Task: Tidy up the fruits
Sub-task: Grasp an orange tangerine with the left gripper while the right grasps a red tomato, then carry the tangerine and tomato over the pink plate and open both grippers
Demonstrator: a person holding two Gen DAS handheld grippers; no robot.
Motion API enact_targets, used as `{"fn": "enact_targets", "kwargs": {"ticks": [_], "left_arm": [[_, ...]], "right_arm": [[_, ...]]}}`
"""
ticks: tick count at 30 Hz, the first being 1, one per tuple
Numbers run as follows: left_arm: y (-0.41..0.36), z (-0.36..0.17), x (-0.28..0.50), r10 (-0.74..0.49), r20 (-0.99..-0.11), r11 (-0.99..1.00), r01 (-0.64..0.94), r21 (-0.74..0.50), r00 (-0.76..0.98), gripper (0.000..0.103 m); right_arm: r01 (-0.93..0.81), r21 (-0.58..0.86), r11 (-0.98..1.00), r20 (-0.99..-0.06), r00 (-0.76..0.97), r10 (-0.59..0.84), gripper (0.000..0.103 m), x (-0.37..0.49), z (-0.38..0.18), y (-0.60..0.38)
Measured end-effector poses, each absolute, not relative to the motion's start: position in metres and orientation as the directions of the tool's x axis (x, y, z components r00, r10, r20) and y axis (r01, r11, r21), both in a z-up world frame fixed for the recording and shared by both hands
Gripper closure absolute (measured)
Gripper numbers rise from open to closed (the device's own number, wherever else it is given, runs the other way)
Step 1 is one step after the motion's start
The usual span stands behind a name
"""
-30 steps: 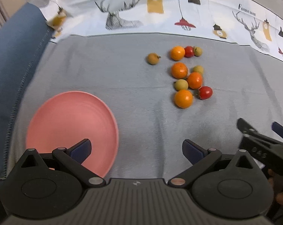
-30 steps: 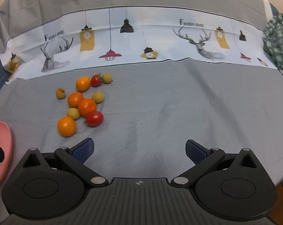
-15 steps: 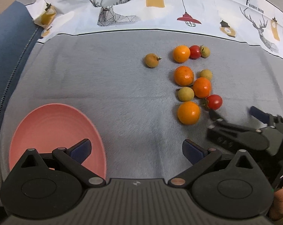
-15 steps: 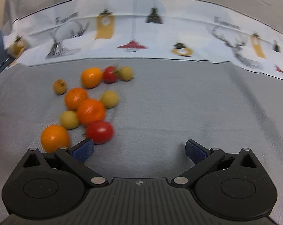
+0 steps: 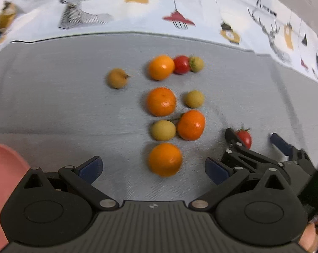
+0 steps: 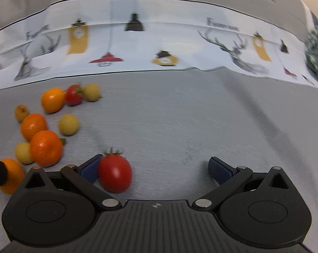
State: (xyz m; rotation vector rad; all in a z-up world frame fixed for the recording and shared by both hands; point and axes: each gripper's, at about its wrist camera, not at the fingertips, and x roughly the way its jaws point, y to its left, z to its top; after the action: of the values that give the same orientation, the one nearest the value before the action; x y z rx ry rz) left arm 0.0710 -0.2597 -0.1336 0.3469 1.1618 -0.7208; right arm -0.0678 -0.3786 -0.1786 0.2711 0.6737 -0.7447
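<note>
Task's barely started imo. Right tool [image 6: 154, 169] is down on the grey cloth [image 6: 180, 116] with its jaws spread wide, and a red tomato [image 6: 115, 173] sits between them, right up against the left finger [image 6: 89, 169], nothing touching it on the other side. So it's lined up for a grab but not pinched yet. In the left cam you can see the same tomato [image 5: 244, 139] tucked just behind that tool's finger.

Left tool [image 5: 153, 167] is also spread, nothing in it, hanging over the cloth w/ the nearest orange [image 5: 165, 159] in front of the gap between its fingers, not touching as far as I can tell.

Pink plate [image 5: 4, 179] is at the far left edge of the left cam, and the bit that shows has no fruit on it. Guessing that's where stuff goes, but can't be sure from the task line.

What's left: basically everything. Rest of the pile is loose on the cloth: three more oranges, e.g. [image 5: 161, 101], a second tomato [image 5: 181, 64] at the back, and about five small yellowish fruits, one [image 5: 117, 78] off by itself to the left. No sorting visible so far.

Writing: the white printed border [image 6: 159, 42] along the back (deer heads, hanging lamps) has text, reads like "Fashion home" on the right side but it's blurry, only the F and rough shape are clear. No other labels I can make out.
</note>
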Motion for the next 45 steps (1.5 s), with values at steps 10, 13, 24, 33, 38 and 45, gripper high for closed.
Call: {"fn": "enact_targets", "kwargs": {"ticks": [10, 13, 24, 33, 38, 45], "left_arm": [[-0.277, -0.148, 0.071, -0.252, -0.929, 0.751, 0.661, -0.01, 0.273, 0.061], [-0.271, -0.144, 0.072, -0.259, -0.932, 0.759, 0.65, -0.034, 0.254, 0.061], [-0.211, -0.09, 0.044, -0.248, -0.904, 0.781, 0.624, 0.026, 0.347, 0.061], [-0.115, -0.03, 0.014, -0.226, -0.874, 0.837, 0.544, 0.052, 0.43, 0.061], [-0.055, -0.006, -0.001, -0.215, -0.858, 0.87, 0.491, 0.049, 0.467, 0.061], [0.006, 0.012, -0.019, -0.223, -0.837, 0.905, 0.425, 0.012, 0.499, 0.061]], "right_arm": [[0.602, -0.026, 0.798, -0.658, 0.59, -0.467, 0.075, -0.072, -0.166, -0.358], [0.593, -0.03, 0.805, -0.652, 0.598, -0.465, 0.075, -0.072, -0.161, -0.352], [0.553, 0.016, 0.833, -0.628, 0.654, -0.422, 0.074, -0.116, -0.107, -0.306], [0.413, 0.073, 0.908, -0.633, 0.723, -0.278, 0.074, -0.143, -0.064, -0.218], [0.309, 0.094, 0.946, -0.608, 0.77, -0.192, 0.074, -0.145, -0.039, -0.168], [0.211, 0.067, 0.975, -0.591, 0.796, -0.132, 0.074, -0.15, -0.015, -0.119]]}}
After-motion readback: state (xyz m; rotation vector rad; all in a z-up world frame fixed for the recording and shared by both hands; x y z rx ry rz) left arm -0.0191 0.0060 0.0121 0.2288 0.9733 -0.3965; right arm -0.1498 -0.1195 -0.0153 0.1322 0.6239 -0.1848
